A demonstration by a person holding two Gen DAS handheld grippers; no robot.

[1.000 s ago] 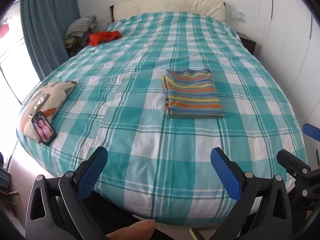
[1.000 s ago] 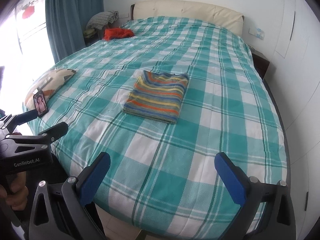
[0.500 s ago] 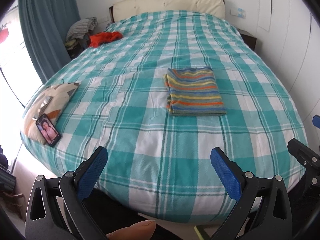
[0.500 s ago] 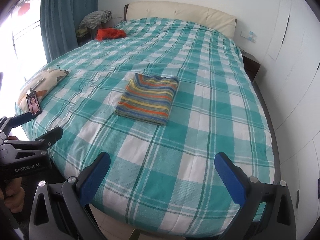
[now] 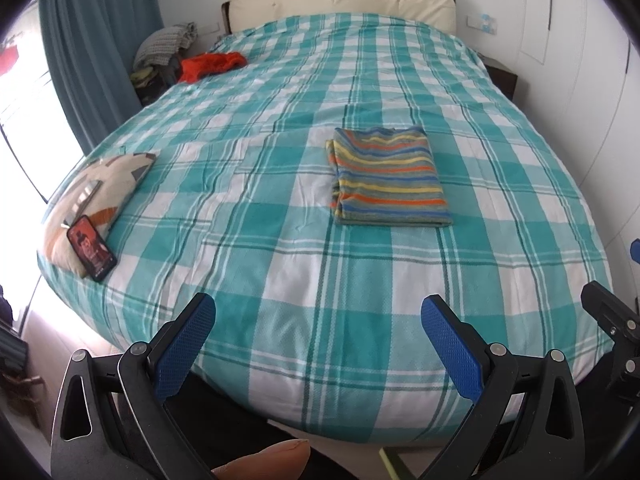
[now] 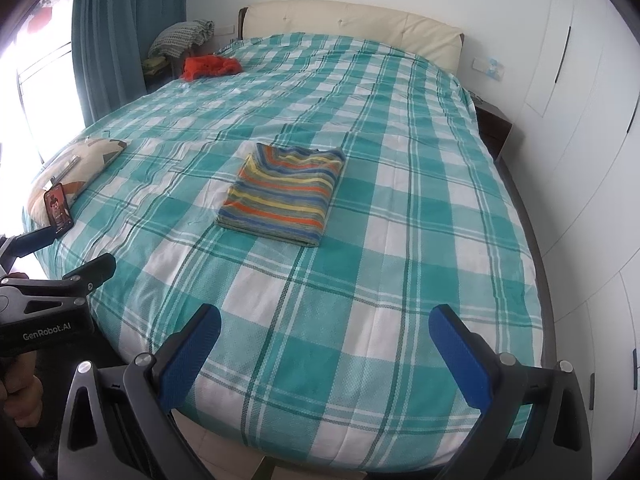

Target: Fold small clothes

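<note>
A striped garment [image 5: 386,178] [image 6: 285,194] in orange, yellow, blue and grey lies folded into a flat rectangle near the middle of the bed [image 5: 280,264] [image 6: 400,264]. A crumpled red garment [image 5: 210,65] [image 6: 210,66] sits at the bed's far left corner. My left gripper [image 5: 318,342] hangs open past the foot of the bed, nothing between its blue pads. My right gripper [image 6: 326,350] is open too, also back from the bed's near edge and holding nothing. Both are well away from the striped garment.
A patterned cushion [image 5: 94,196] [image 6: 76,166] with a phone [image 5: 91,248] [image 6: 59,210] on it lies at the bed's left edge. A pile of clothes [image 5: 166,46] sits by the teal curtain [image 5: 92,52]. White wardrobe doors [image 6: 580,120] line the right side.
Both grippers have drawn back from the bed, so the bed and the folded striped garment look farther away. The jaws have stayed open and empty.
</note>
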